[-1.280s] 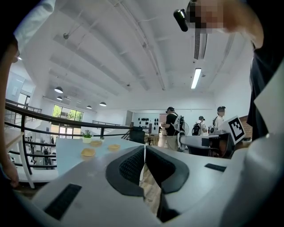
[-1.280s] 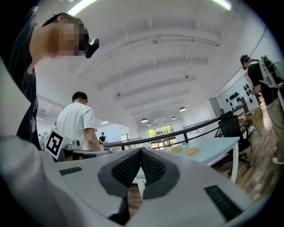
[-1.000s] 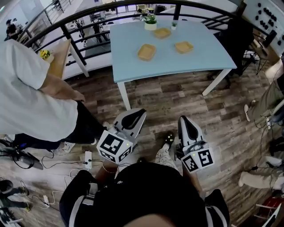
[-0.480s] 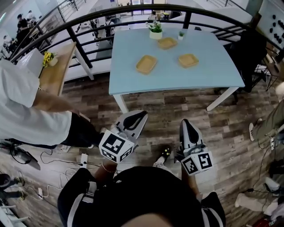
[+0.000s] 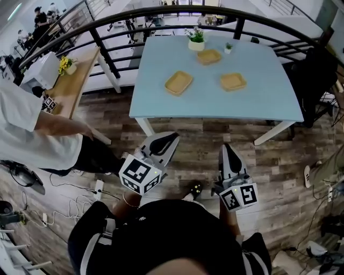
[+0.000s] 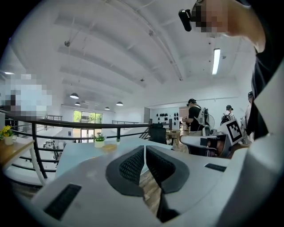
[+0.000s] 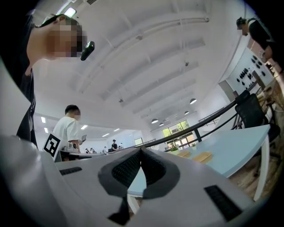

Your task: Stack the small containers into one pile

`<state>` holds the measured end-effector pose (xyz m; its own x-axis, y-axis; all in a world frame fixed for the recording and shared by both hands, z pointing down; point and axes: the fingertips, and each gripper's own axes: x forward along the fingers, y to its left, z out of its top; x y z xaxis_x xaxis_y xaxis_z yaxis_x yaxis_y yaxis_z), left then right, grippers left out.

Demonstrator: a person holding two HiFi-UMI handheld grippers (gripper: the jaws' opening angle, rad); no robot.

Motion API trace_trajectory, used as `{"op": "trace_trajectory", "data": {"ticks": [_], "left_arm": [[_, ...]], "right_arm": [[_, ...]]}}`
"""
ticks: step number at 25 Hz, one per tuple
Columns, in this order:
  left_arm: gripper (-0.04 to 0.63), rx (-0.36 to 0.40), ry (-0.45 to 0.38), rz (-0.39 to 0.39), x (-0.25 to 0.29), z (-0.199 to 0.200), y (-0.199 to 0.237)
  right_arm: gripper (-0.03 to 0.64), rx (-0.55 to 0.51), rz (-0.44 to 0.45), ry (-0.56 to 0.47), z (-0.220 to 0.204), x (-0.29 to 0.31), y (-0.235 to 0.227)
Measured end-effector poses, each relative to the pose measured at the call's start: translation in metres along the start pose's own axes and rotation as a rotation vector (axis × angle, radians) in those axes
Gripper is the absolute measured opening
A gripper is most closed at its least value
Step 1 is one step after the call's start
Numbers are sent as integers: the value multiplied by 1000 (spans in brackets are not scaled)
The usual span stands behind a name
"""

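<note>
Nearest, in front of the holder's dark-clothed torso and above the wood-plank floor (image 5: 188, 129): left gripper (image 5: 171, 138), jaws pressed together with nothing between them, aimed toward the table. Beside it to the right, apart from it: right gripper (image 5: 226, 147), jaws likewise closed tip to tip and empty, aimed the same way.

Off to the left, standing on the floor: a person in a white shirt (image 5: 32, 134), bent forward.

Farther on, well apart from both grippers: light-blue table (image 5: 258, 102) on white legs. Three shallow tan trays on its top, none stacked, each apart from the others: left container (image 5: 179, 82) and right container (image 5: 233, 81) about level with each other, far container (image 5: 208, 56) between them and nearer the back edge.

At that back edge: white-potted plant (image 5: 196, 40) just left of the far container, tiny potted plant (image 5: 228, 48) to its right.

Left of the table: wooden side table (image 5: 75, 86) with yellow flowers (image 5: 65, 64).

Beyond everything: curved black railing (image 5: 161, 12).
</note>
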<state>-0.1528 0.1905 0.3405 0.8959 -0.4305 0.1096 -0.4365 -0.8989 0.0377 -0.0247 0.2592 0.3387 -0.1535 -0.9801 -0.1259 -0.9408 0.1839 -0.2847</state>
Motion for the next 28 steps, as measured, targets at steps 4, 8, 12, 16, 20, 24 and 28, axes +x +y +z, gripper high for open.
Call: {"op": "trace_trajectory", "data": {"ticks": [4, 8, 12, 16, 20, 24, 28], "left_arm": [[23, 2, -4, 23, 18, 5, -2], [23, -5, -11, 51, 28, 6, -6], [23, -24, -22, 83, 31, 3, -5], [23, -60, -25, 78, 32, 1, -8], [23, -137, -46, 73, 35, 4, -6], [24, -122, -27, 92, 36, 5, -5], [25, -97, -4, 94, 32, -1, -7]], "right_arm": [[2, 4, 27, 13, 5, 7, -19], [2, 1, 60, 25, 9, 11, -31], [2, 2, 85, 32, 11, 13, -37], [2, 5, 95, 30, 14, 9, -39], [2, 13, 89, 34, 13, 4, -45], [2, 21, 94, 46, 8, 4, -48], [2, 35, 95, 60, 1, 6, -45]]}}
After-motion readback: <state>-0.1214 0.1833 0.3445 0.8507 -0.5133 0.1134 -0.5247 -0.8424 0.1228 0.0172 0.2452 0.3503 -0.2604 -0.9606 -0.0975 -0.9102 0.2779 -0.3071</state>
